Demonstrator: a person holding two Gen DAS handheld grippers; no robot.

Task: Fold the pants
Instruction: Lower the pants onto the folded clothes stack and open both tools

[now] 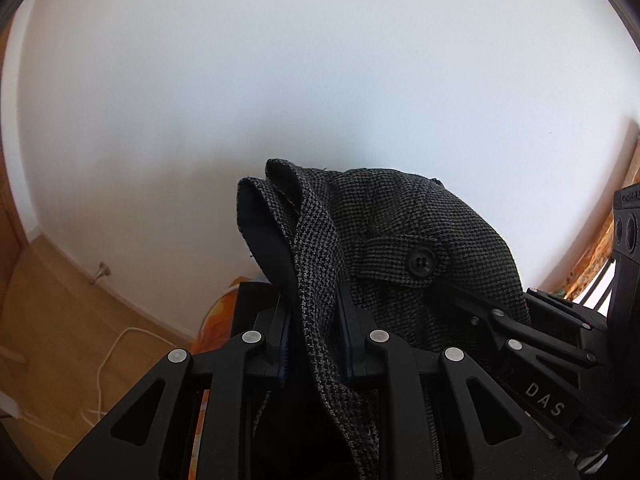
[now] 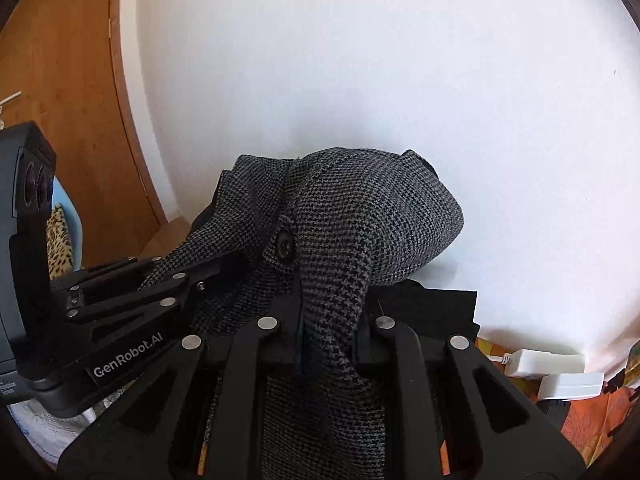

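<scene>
The pants [image 1: 400, 232] are dark grey houndstooth cloth with a black button [image 1: 421, 261] at the waistband. My left gripper [image 1: 316, 320] is shut on a fold of the waistband and holds it up in front of the white wall. My right gripper [image 2: 326, 320] is shut on another part of the same waistband [image 2: 360, 216], near its button [image 2: 285, 245]. The two grippers are close side by side: the right one shows at the right of the left wrist view [image 1: 532, 332], the left one at the left of the right wrist view [image 2: 132, 292]. The pant legs hang out of sight below.
A white wall [image 1: 280, 80] fills both views. A wooden door [image 2: 68, 80] and wood floor [image 1: 60, 320] with a white cable [image 1: 116, 344] are at the left. White power adapters [image 2: 560, 376] lie at the lower right. A black surface edge [image 2: 440, 304] sits below the cloth.
</scene>
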